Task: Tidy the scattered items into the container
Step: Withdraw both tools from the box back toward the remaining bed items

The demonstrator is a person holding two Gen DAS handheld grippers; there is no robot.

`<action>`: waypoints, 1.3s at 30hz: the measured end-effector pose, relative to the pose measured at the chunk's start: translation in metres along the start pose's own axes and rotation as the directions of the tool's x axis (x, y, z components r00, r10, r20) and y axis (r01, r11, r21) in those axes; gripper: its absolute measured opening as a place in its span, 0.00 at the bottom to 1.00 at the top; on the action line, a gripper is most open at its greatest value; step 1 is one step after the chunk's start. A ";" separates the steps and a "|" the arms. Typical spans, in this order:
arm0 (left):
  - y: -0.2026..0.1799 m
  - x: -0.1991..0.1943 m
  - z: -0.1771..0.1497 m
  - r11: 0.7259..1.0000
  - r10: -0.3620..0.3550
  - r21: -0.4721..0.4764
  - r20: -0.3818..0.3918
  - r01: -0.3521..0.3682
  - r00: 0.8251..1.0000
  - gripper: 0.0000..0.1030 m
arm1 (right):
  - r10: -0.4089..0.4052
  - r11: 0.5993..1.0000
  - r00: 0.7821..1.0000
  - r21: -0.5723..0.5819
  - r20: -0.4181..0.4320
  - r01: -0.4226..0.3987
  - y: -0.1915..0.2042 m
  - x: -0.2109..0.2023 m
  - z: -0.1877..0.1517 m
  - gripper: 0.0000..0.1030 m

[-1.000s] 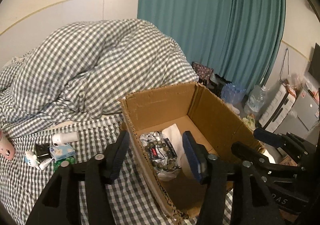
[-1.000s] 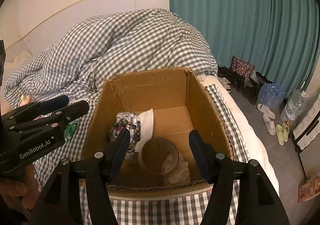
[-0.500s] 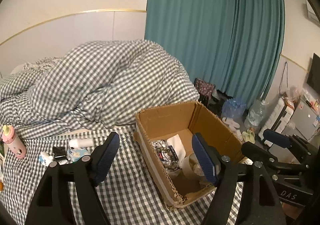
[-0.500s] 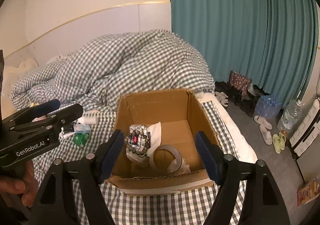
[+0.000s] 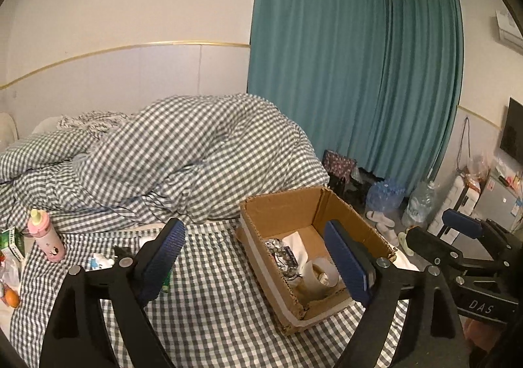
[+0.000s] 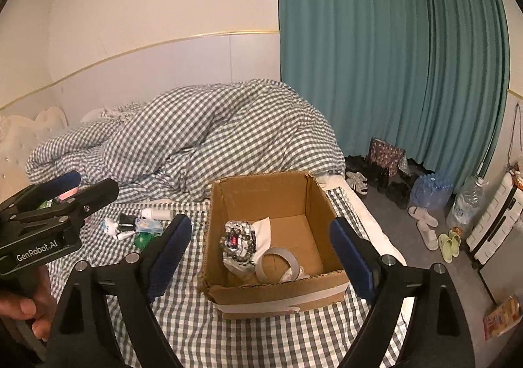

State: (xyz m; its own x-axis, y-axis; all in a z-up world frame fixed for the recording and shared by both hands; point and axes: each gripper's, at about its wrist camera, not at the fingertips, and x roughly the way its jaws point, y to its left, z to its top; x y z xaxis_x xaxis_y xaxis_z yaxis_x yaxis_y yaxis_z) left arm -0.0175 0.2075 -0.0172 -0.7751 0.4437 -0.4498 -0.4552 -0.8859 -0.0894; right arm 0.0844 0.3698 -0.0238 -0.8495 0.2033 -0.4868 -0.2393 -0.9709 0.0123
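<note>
An open cardboard box (image 6: 228,201) stands on the checked bed; it also shows in the left wrist view (image 5: 281,207). Inside lie a bead bracelet (image 6: 236,242) on a foil pack, white paper and a tape roll (image 6: 278,263). Small scattered items (image 6: 137,225) lie left of the box: a white bottle (image 6: 158,213), a blue packet, a green packet. A pink bottle (image 5: 45,237) stands further left. My left gripper (image 5: 253,261) is open and empty, above the bed in front of the box. My right gripper (image 6: 260,256) is open and empty, above the box's near side.
A bunched checked duvet (image 6: 202,139) fills the back of the bed. A green box (image 5: 11,242) and an orange (image 5: 11,297) lie at the far left. Right of the bed are floor, slippers (image 6: 449,245), water bottles (image 6: 430,189) and a teal curtain (image 6: 376,57).
Both grippers have pulled back and up from the box, so it looks smaller and further. Both stay open and empty. The box contents have not moved.
</note>
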 end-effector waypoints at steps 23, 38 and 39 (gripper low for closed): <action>0.059 -0.093 -0.001 0.995 0.096 -0.021 0.102 -0.095 0.990 1.00 | 0.021 1.000 0.996 -0.021 0.090 -0.019 0.056 -0.059 0.005 1.00; 0.118 -0.114 -0.014 0.979 0.201 -0.059 0.089 -0.196 0.975 1.00 | 0.100 0.993 0.991 -0.068 0.088 -0.094 0.111 -0.051 0.005 1.00; 0.121 -0.113 -0.015 0.977 0.209 -0.056 0.084 -0.205 0.974 1.00 | 0.104 0.993 0.991 -0.068 0.087 -0.099 0.114 -0.050 0.004 1.00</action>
State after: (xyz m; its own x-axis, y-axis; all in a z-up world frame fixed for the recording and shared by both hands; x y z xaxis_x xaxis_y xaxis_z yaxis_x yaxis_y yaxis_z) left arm 0.0215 0.0479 0.0097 -0.8871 0.2584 -0.3826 -0.2616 -0.9641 -0.0448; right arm 0.0977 0.2496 0.0058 -0.9075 0.1112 -0.4050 -0.1217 -0.9926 0.0003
